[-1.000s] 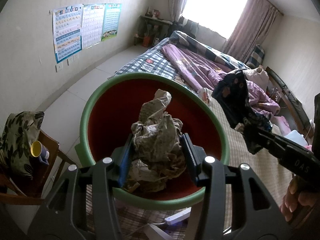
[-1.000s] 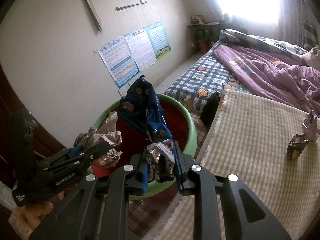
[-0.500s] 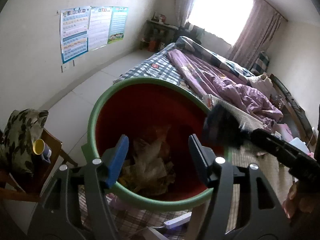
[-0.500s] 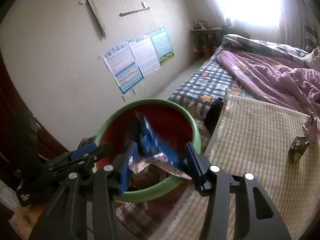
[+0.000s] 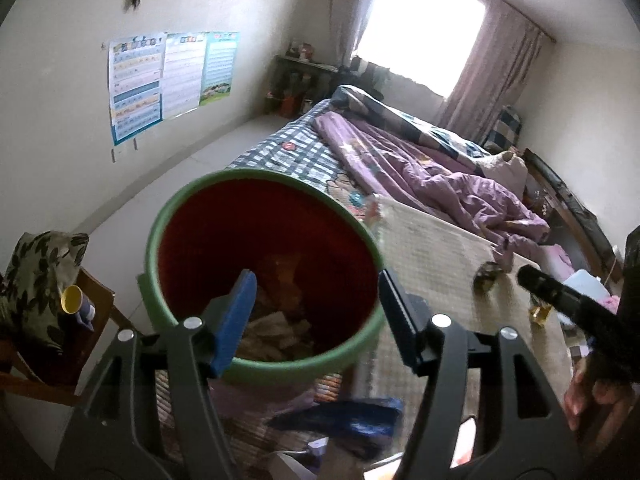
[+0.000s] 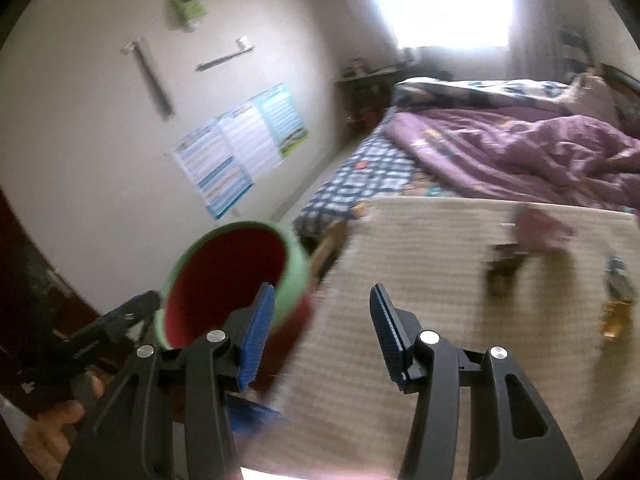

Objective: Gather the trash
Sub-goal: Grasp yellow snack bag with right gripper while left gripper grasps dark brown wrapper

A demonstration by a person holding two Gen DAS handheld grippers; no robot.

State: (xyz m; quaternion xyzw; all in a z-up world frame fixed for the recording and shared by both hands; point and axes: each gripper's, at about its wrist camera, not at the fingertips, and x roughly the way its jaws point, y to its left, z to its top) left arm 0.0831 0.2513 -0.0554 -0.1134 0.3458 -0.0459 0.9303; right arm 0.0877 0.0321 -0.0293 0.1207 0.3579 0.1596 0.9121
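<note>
A bin with a green rim (image 5: 168, 216) and red inside holds crumpled paper (image 5: 276, 332) at its bottom. My left gripper (image 5: 316, 292) hangs over the bin's near side, open, with nothing between its fingers. My right gripper (image 6: 322, 300) is open and empty over the near edge of a beige checked mat (image 6: 420, 280), with the bin (image 6: 296, 272) to its left. A blue wrapper (image 5: 352, 420) shows blurred below the bin's near rim, outside it. On the mat lie a dark wrapper (image 6: 504, 272), a pink scrap (image 6: 540, 228) and a yellowish piece (image 6: 616, 316).
The bed with a purple quilt (image 5: 440, 168) lies beyond the mat. A wooden chair (image 5: 92, 300) with a leaf-print cushion and a yellow cup (image 5: 72, 304) stands left of the bin. Posters (image 5: 160, 80) hang on the left wall. A person's hand (image 5: 592, 396) holds the right gripper.
The left gripper opened and the crumpled paper dropped into the bin. The right gripper opened, let go of the blue wrapper and swung right over the mat. The left gripper drew back a little.
</note>
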